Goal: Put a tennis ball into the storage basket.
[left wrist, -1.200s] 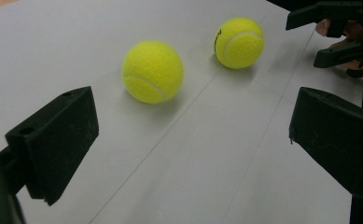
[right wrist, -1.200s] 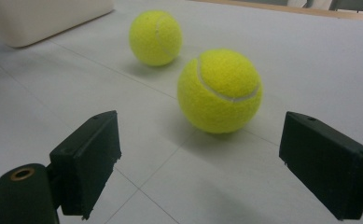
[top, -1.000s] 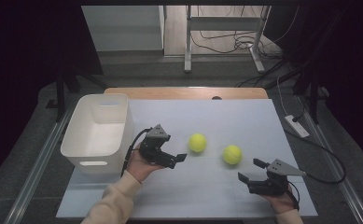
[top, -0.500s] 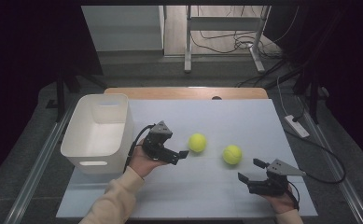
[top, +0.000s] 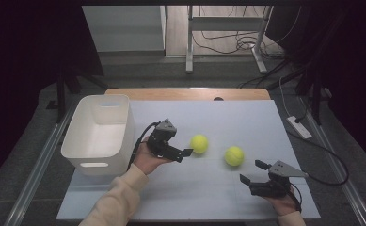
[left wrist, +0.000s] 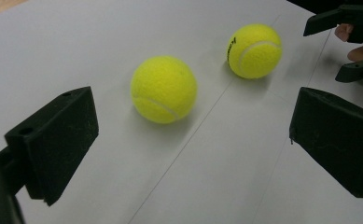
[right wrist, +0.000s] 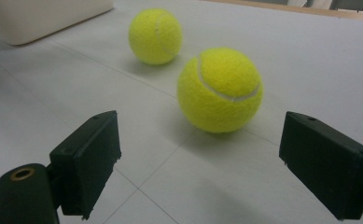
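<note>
Over the last second the left gripper (top: 186, 152) has crept a little to the right across the worktop (top: 246, 122), and its fingers (left wrist: 60, 135) now stand wide open just short of the nearer tennis ball (top: 199, 143); the left gripper view looks straight between them at that ball (left wrist: 164, 89), which lies ahead of them and not yet between them. The right gripper (top: 251, 172) has not shifted at all: it sits near the front right of the worktop, its fingers (right wrist: 88, 158) also spread apart and holding nothing, aimed at the second tennis ball (top: 234, 156), which lies just beyond them. Both balls have kept their places, side by side in the middle of the worktop and a little apart from each other. I judge this to mean the left hand is closing in for a pick, probably to carry the ball to the white bin (top: 79, 141) at the far left. A ball is round, so it has no long axis and points nowhere; any approach angle should serve equally well.
</note>
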The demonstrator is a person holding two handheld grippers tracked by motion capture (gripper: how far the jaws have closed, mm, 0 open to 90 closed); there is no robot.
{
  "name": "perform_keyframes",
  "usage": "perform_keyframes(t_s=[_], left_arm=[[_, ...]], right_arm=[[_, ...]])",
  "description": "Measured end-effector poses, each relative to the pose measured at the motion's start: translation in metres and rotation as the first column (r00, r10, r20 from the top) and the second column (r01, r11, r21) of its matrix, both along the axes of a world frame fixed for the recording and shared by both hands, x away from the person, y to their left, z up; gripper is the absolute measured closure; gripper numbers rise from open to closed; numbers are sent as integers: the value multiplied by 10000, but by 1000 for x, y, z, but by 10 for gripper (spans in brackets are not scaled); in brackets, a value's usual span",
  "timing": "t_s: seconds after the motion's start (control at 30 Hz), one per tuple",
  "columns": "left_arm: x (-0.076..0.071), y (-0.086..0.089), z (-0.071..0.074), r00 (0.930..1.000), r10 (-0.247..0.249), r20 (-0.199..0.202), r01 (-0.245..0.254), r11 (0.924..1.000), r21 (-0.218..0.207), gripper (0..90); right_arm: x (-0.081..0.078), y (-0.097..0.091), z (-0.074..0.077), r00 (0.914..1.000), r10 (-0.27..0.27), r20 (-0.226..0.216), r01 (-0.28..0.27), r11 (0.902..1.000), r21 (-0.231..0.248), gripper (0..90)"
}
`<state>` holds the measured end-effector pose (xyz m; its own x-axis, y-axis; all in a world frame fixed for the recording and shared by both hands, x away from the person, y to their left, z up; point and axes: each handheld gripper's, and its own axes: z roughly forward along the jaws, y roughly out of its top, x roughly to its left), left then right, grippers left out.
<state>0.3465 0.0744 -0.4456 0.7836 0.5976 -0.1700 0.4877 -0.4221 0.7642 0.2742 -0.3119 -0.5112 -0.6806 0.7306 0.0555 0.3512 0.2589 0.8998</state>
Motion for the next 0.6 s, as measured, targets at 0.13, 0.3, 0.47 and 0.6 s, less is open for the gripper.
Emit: perform_keyframes(t_s=[0.13, 0.3, 0.47, 0.6], left_arm=[[4, -3, 0, 10000, -13, -39, 13, 10000, 70, 19], [8, -5, 0, 10000, -19, -66, 20, 9998, 177, 19], [11, -8, -1, 9999, 4, -111, -2, 9998, 188, 18], [15, -9, -2, 9998, 38, -190, -34, 9997, 224, 17]], right_arm=[[0, 0, 0, 10000, 9, -5, -9, 10000, -15, 125], [0, 0, 0, 10000, 31, 3, -31, 10000, -24, 125], [0, 0, 0, 10000, 26, 0, -26, 10000, -40, 125], [0, 1, -1, 10000, 22, 6, -22, 10000, -52, 125]])
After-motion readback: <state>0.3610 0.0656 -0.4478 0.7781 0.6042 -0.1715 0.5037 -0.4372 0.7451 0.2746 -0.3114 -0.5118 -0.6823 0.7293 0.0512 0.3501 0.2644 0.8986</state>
